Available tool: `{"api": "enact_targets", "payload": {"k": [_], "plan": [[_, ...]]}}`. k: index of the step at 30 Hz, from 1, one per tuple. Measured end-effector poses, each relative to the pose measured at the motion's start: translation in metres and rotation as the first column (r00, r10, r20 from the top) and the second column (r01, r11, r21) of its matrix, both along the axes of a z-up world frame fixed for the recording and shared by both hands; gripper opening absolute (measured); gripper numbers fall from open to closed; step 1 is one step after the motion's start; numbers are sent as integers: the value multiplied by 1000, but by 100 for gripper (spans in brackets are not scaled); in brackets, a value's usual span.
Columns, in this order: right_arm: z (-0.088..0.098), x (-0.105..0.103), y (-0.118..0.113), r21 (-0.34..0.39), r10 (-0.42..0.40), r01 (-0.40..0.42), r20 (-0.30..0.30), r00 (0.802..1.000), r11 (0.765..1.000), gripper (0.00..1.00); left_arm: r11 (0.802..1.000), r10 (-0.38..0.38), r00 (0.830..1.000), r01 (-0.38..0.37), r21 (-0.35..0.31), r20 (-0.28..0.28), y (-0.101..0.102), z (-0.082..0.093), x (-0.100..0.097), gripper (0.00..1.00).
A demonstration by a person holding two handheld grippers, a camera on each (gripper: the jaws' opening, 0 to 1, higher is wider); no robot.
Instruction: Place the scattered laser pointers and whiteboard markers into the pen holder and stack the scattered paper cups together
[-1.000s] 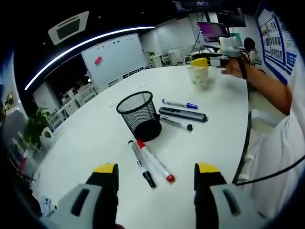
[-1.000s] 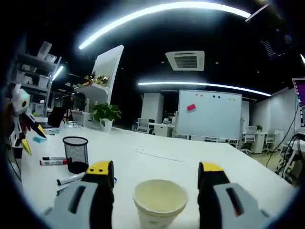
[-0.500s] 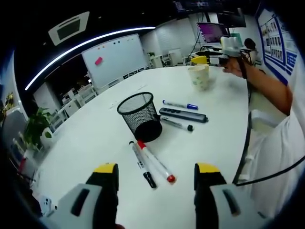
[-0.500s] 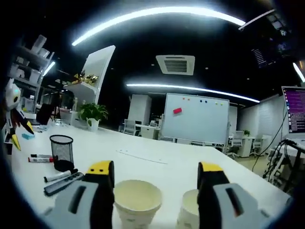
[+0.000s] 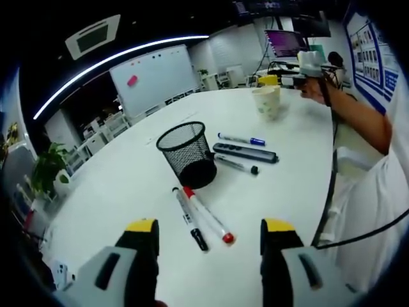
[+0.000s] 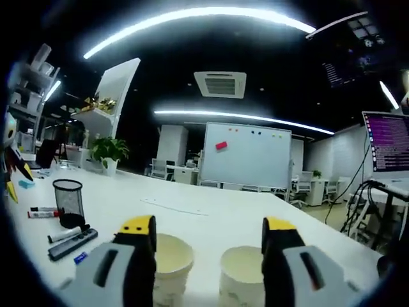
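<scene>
We judge little is done: the markers [image 5: 206, 215] and the laser pointer [image 5: 245, 153] lie on the tabletop [image 5: 128, 185] beside the empty pen holder [image 5: 185, 153], and two paper cups [image 6: 243, 281] stand unstacked. Both our grippers, left [image 5: 208, 240] and right [image 6: 208, 240], have fingers wide, holding nothing.

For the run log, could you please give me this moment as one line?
left gripper open above markers | right gripper open at paper cups | pen holder empty
</scene>
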State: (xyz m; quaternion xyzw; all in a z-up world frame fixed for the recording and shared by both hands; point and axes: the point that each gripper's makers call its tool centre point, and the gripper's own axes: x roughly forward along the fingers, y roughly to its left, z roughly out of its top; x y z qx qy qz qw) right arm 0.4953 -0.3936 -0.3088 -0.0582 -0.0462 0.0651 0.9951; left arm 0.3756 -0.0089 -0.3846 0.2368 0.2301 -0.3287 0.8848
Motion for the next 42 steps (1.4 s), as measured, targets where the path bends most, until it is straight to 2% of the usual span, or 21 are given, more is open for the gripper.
{"api": "enact_targets", "payload": {"k": [11, 16, 18, 27, 34, 42], "plan": [[-7, 3, -25, -28, -71, 71, -6, 997, 997, 66, 1000, 0, 1000, 0, 1, -4, 2, 0, -1, 65], [-11, 4, -37, -13, -102, 102, -23, 995, 995, 65, 1000, 0, 1000, 0, 2, -6, 3, -1, -2, 65], [-12, 4, -42, 14, -117, 117, -28, 993, 993, 63, 1000, -2, 1000, 2, 2, -8, 3, -2, -2, 65], [-20, 5, -56, 0, -158, 158, -42, 987, 987, 59, 1000, -6, 1000, 6, 3, -11, 1, -4, -2, 65], [-29, 6, -62, 9, -169, 170, -73, 983, 985, 59, 1000, -3, 1000, 3, 4, -16, 1, -5, -3, 65], [-40, 9, -55, 3, -144, 145, -105, 984, 989, 59, 1000, -4, 1000, 4, 9, -19, 2, -7, -4, 65]]}}
